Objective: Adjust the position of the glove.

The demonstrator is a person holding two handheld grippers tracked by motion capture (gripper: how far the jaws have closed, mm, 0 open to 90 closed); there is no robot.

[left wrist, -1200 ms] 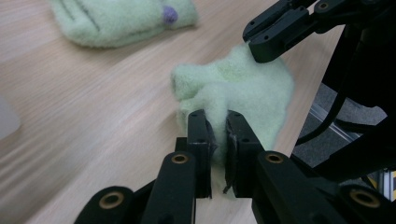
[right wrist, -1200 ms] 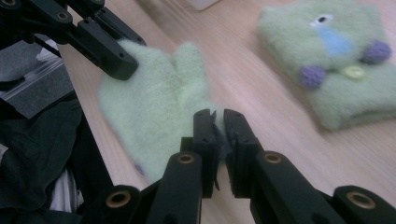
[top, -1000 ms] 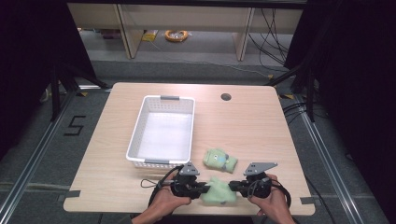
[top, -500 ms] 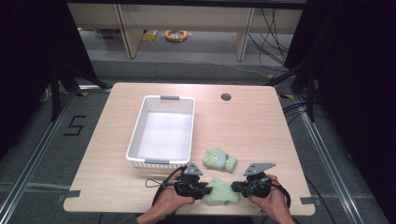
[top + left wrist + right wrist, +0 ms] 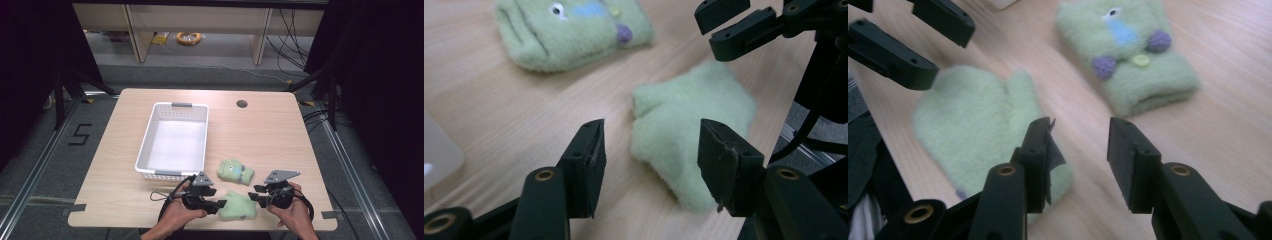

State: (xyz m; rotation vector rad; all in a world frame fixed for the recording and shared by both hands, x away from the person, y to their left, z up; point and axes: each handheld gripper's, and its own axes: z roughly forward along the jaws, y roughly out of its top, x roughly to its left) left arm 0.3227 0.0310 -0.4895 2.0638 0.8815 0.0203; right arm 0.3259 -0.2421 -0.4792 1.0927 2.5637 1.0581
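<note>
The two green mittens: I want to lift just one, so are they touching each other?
Apart. The right gripper view shows bare wood between the plain mitten and the decorated mitten.

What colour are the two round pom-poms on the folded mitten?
Purple, on a pale green mitten; clearest in the right gripper view.

The plain green mitten (image 5: pixel 239 205) is smeared with motion blur from above, so its outline is kinda mush. In the left claw view its far edge tucks behind the other claw (image 5: pixel 744 25), and the patterned mitten (image 5: pixel 569 30) gets chopped by the top edge. In the right claw view, the plain mitten's near end sits behind that claw's own finger (image 5: pixel 1038 160).
</note>
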